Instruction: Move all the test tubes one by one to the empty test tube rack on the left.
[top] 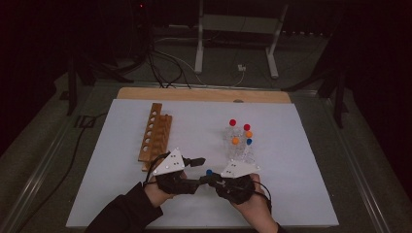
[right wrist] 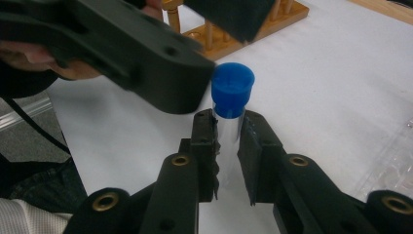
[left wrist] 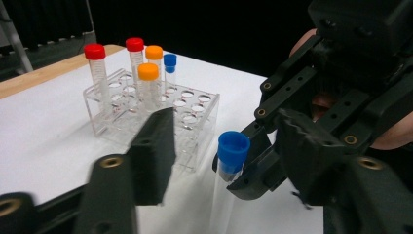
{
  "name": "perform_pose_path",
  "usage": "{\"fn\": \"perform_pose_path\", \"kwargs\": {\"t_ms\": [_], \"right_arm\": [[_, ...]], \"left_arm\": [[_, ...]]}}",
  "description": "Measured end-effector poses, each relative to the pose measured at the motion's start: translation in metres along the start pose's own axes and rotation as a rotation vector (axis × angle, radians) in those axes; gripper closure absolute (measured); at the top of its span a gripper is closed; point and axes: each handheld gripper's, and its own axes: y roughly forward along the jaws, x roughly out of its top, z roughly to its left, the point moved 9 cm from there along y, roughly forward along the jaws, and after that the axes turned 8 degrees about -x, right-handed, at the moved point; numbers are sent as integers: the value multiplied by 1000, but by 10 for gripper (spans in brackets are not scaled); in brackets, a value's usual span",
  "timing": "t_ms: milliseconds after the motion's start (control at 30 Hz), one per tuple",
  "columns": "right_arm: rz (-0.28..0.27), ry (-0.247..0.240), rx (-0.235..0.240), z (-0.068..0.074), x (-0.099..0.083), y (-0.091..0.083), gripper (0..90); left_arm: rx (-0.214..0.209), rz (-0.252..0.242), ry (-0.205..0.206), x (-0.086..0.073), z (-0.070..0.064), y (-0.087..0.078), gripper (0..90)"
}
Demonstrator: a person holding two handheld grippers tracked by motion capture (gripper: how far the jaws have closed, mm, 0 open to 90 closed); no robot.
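A clear tube with a blue cap (right wrist: 233, 87) stands upright off the white table, and my right gripper (right wrist: 226, 146) is shut on its body just below the cap. From the left gripper view the same blue-capped tube (left wrist: 233, 152) sits between the wide-apart jaws of my open left gripper (left wrist: 229, 131), with the right gripper (left wrist: 251, 165) clamping it from the right. One left jaw almost touches the cap in the right gripper view. From above, the left gripper (top: 199, 171), the right gripper (top: 209, 178) and the blue cap (top: 209, 172) meet near the table's front.
A clear plastic rack (left wrist: 195, 126) holds two red-capped, two orange-capped and one blue-capped tube (left wrist: 170, 61); it stands right of centre (top: 240, 148). A wooden rack (top: 155, 136) lies on the left. The white mat (top: 291, 184) has bare room at front right.
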Motion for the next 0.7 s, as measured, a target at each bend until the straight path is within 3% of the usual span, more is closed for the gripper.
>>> {"fn": "perform_pose_path", "kwargs": {"t_ms": [400,700], "right_arm": [[-2,2,-3,-1,0,0,764],[0,6,-4,-2,0,1,763]], "left_arm": [[-11,32,11,-3,0,5,717],[-3,52,30,-6,0,7,773]]}}
